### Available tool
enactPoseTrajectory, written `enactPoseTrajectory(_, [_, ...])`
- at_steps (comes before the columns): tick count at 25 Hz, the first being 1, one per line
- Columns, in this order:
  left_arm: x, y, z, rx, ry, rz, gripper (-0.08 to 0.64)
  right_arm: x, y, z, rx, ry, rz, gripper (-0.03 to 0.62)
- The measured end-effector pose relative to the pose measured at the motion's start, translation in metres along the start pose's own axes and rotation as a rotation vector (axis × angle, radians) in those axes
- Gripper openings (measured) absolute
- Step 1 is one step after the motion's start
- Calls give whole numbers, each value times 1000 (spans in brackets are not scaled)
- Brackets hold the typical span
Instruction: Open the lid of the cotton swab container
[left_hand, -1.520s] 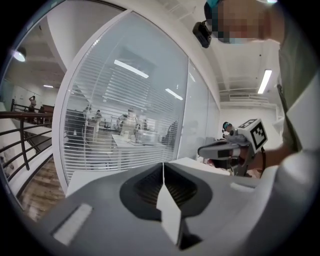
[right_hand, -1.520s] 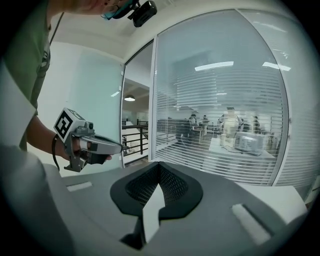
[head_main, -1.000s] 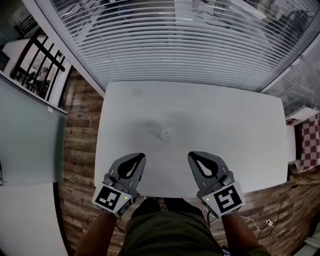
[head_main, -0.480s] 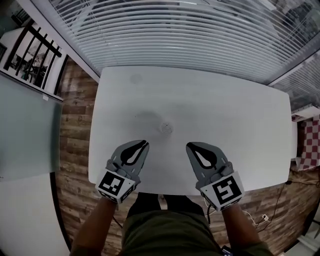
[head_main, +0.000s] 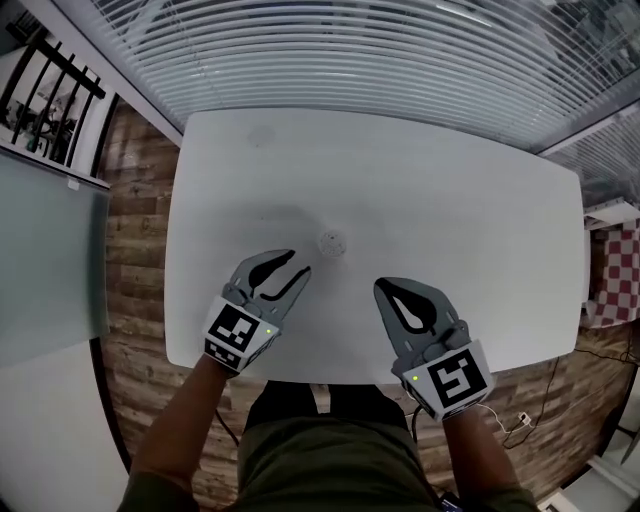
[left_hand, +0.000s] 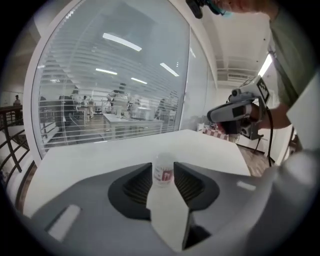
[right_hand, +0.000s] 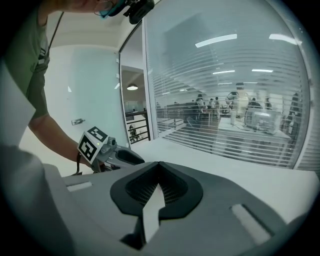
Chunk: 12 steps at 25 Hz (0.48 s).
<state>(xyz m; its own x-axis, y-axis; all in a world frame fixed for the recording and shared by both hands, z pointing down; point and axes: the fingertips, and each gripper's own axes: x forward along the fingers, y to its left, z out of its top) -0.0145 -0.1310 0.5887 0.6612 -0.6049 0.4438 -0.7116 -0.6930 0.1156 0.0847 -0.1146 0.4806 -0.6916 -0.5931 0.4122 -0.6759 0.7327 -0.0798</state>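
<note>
The cotton swab container (head_main: 331, 243) stands upright on the bench (head_main: 470, 190). Just short of it the left hand-held gripper (head_main: 298, 262) has just been spreading its jaws, nothing between them yet, likely to steady its body. The right hand-held gripper (head_main: 382, 288), pressed together and empty, hangs right of the container, perhaps for the lid. Only the left gripper view shows the container lined up with the gap.

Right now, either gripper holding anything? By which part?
Nothing held. Left gripper jaws have just been opening, nothing between them; container ahead, untouched. Right gripper shut, empty.
</note>
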Motion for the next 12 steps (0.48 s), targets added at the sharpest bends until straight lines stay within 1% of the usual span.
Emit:
enactPoseTrajectory(7, [28, -7, -21, 58, 47, -82, 184, 1, 7, -22, 22, 24, -15, 9])
enactPoseTrajectory(12, [47, -10, -28, 128, 83, -122, 218, -2, 6, -33, 33, 35, -22, 9])
